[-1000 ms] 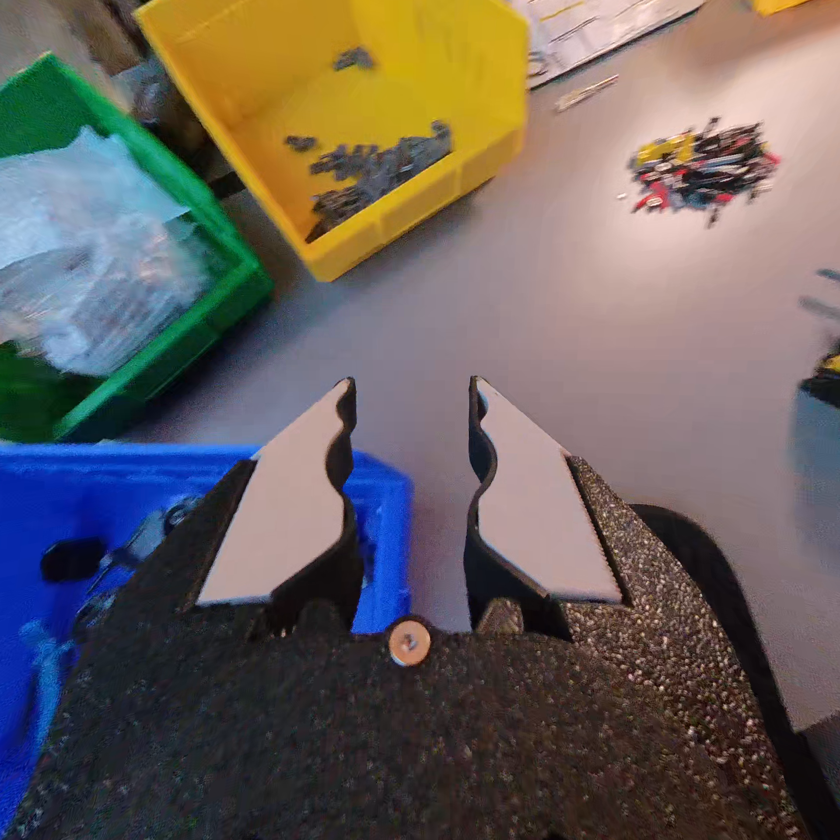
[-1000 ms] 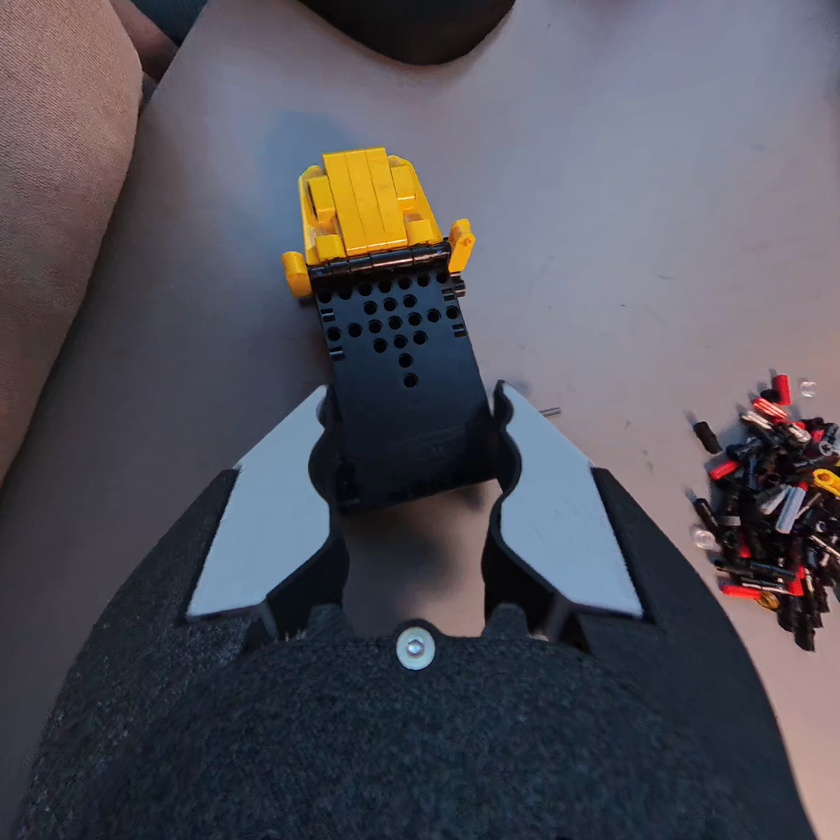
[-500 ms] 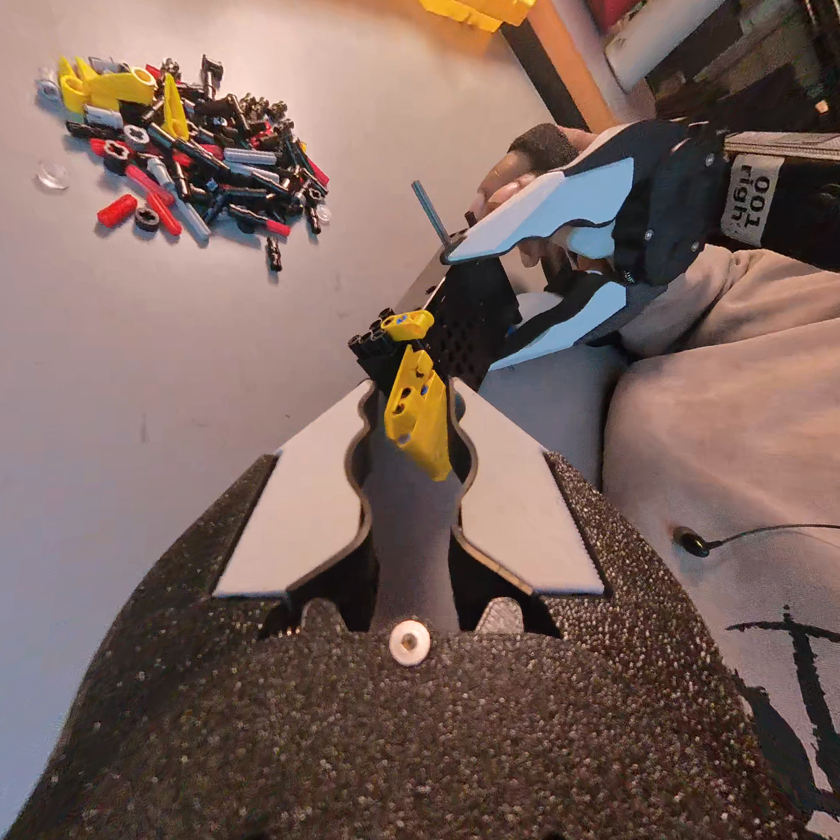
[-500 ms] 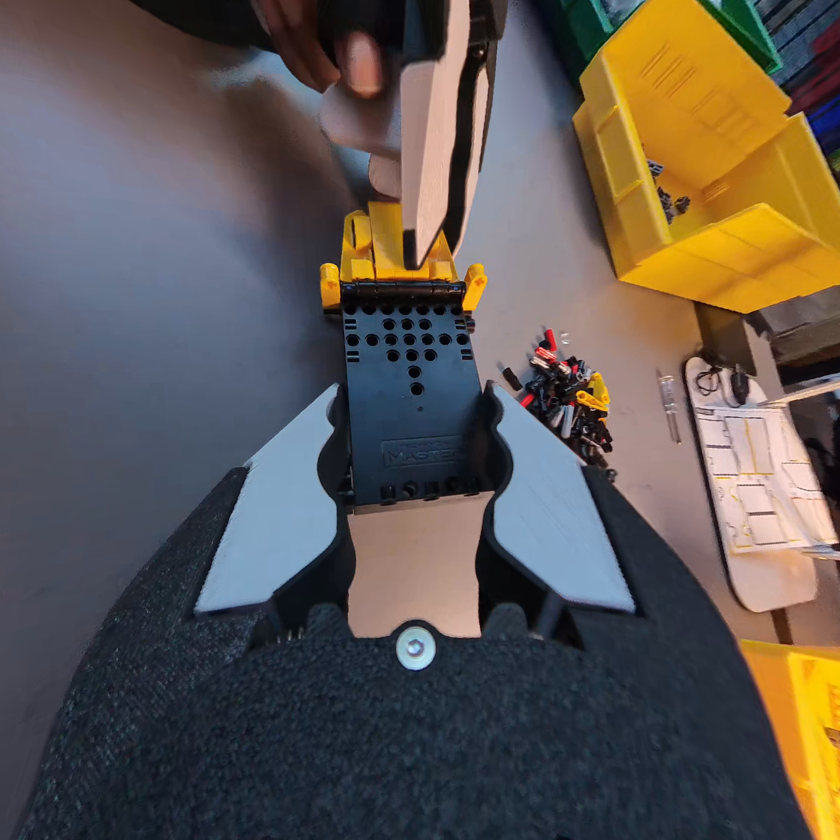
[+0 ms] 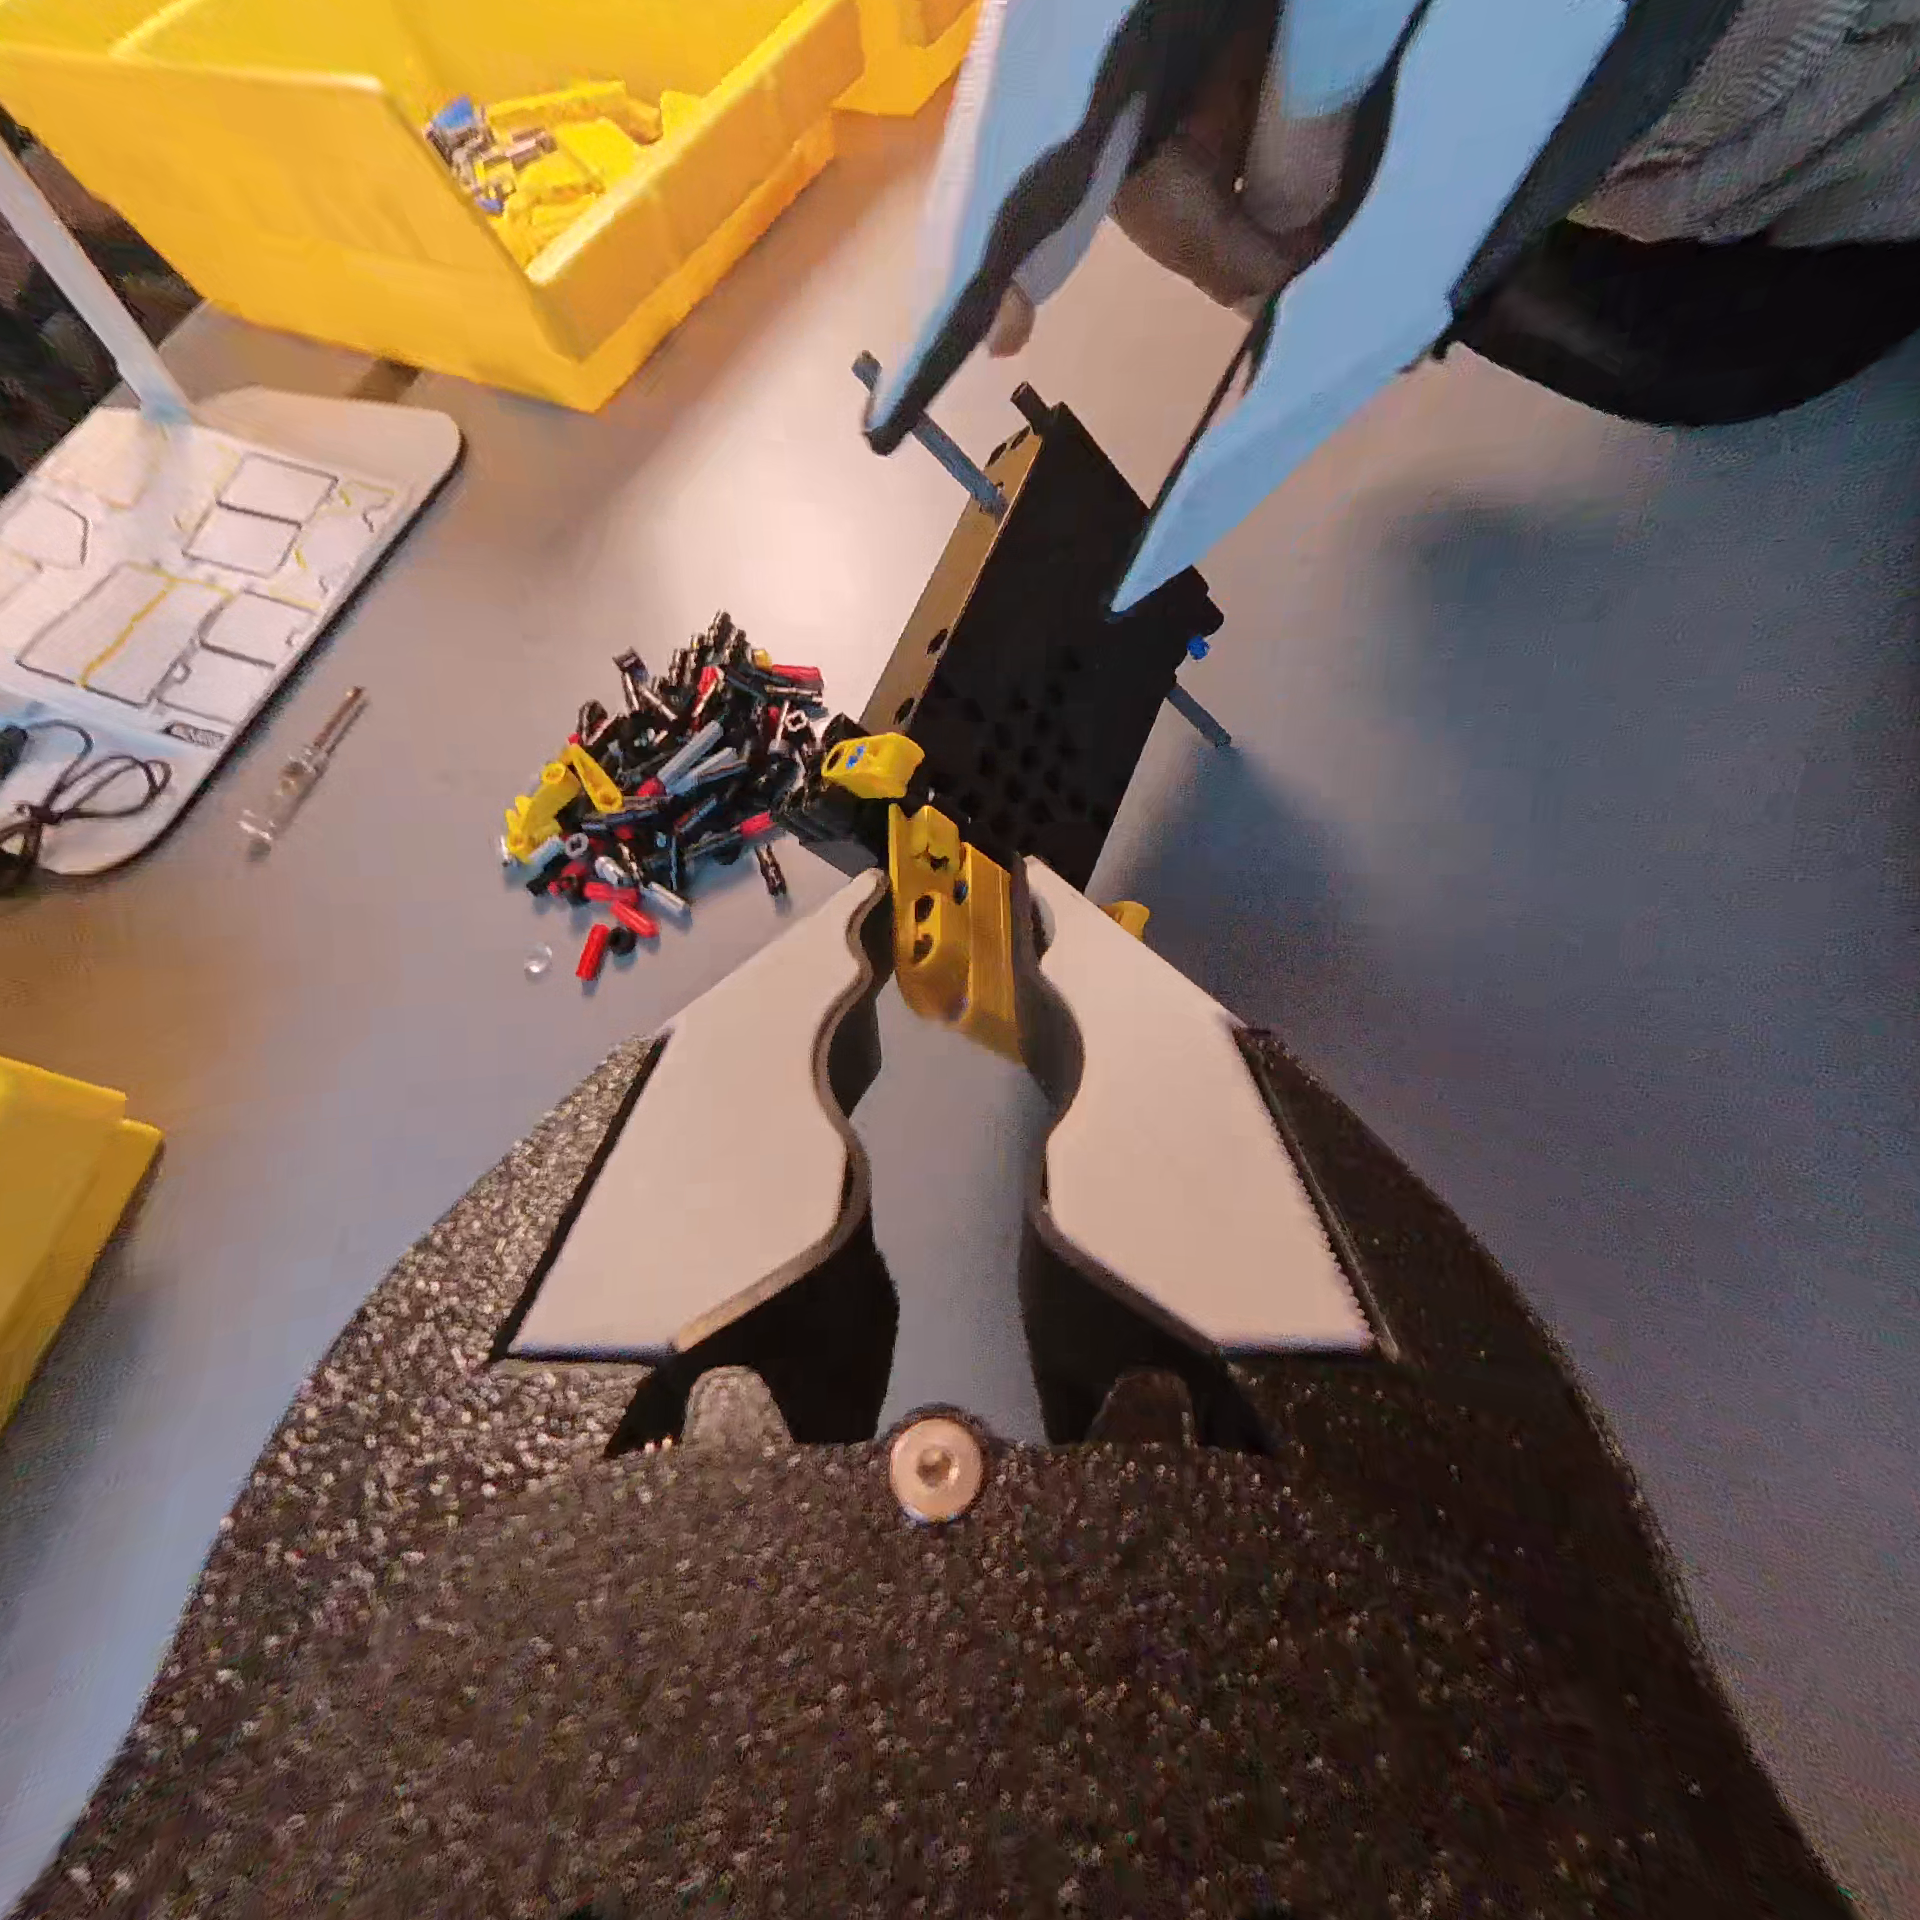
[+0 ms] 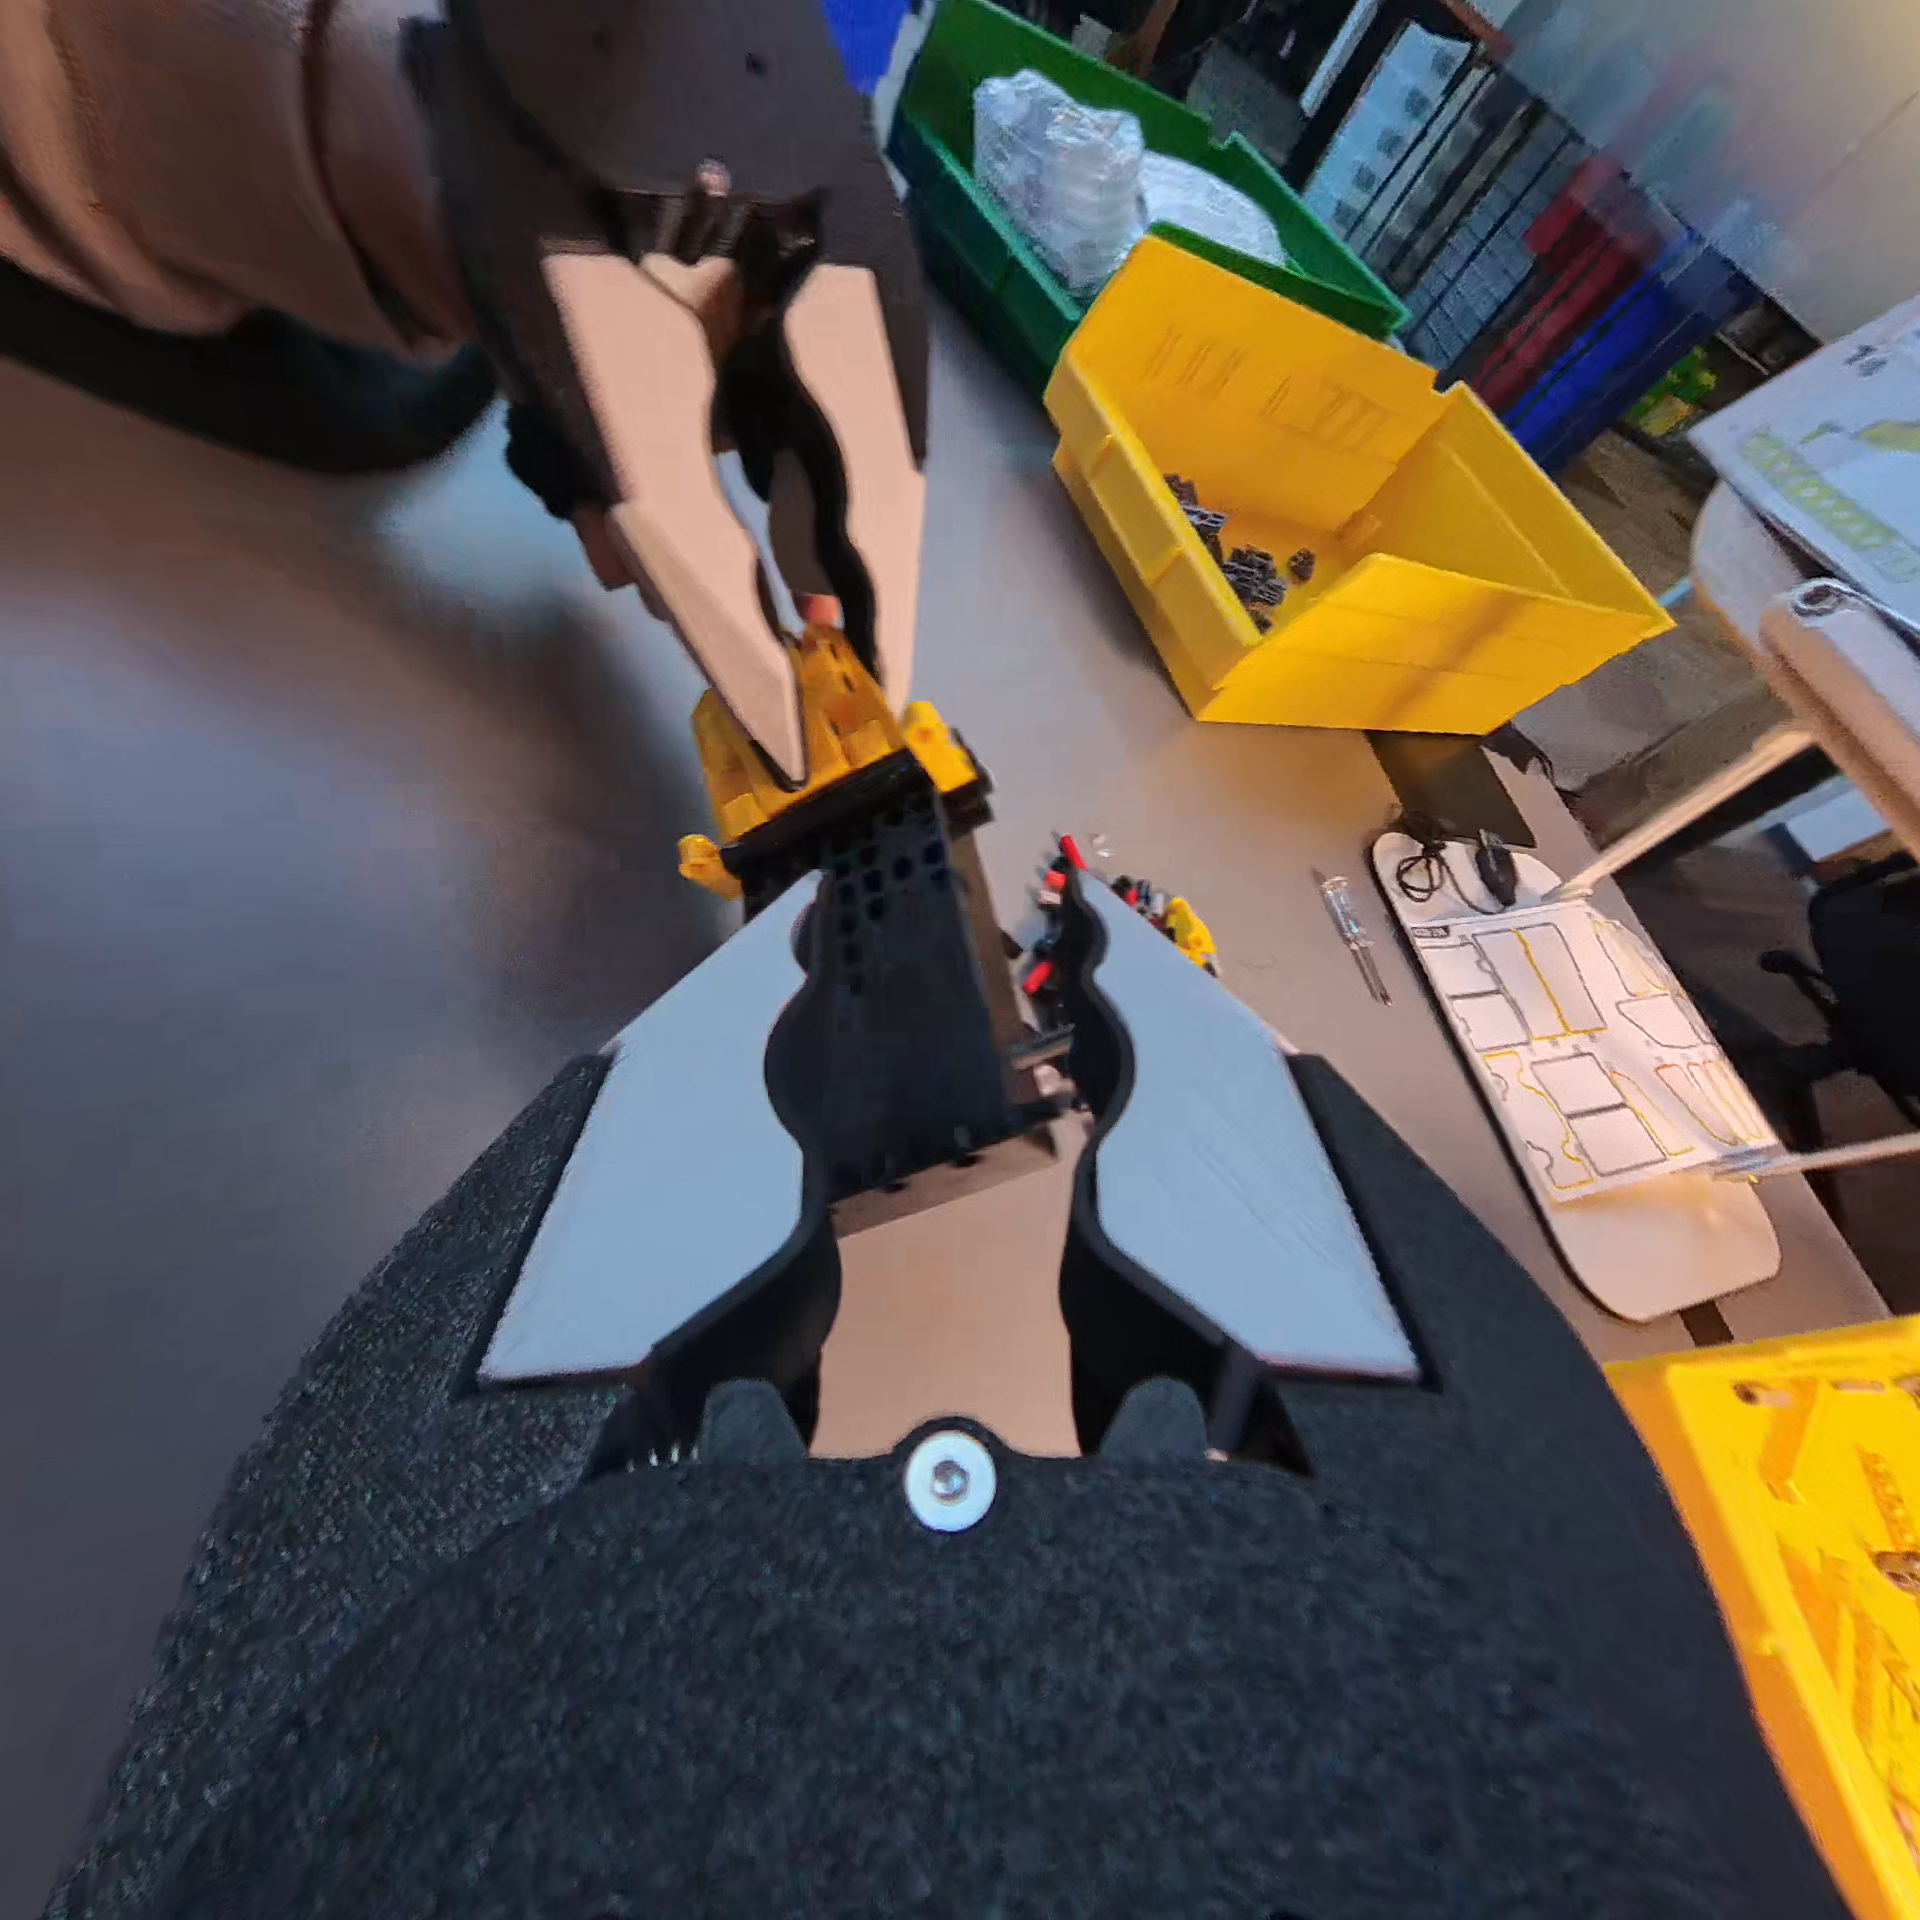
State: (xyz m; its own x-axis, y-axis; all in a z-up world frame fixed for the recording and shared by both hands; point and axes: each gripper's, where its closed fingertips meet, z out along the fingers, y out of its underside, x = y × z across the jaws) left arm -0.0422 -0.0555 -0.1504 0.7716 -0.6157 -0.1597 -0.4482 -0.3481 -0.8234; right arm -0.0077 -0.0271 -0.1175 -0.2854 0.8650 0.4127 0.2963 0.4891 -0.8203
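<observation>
**Two grippers hold one brick model from opposite ends**

The left gripper (image 5: 951,914) is pinched on the yellow end (image 5: 951,951) of a brick-built model at the centre of the left wrist view. The right gripper (image 6: 940,935) is clamped on the model's black perforated body (image 6: 894,997), its fingers pressing both sides at the centre of the right wrist view. The model sits tilted above the grey table (image 5: 1558,935), spanning the two grippers.

In the left wrist view, the right gripper descends from the upper right, and a thin grey axle (image 5: 925,436) sticks out of the black body near its left fingertip. Left of centre, a pile of small black, red and yellow parts (image 5: 665,790) lies on the table. A yellow bin (image 5: 416,208) fills the upper left, with a printed sheet (image 5: 177,582) on a white board at the left edge.

In the right wrist view, a yellow bin (image 6: 1351,582) and green bin (image 6: 997,260) stand at upper right.
</observation>
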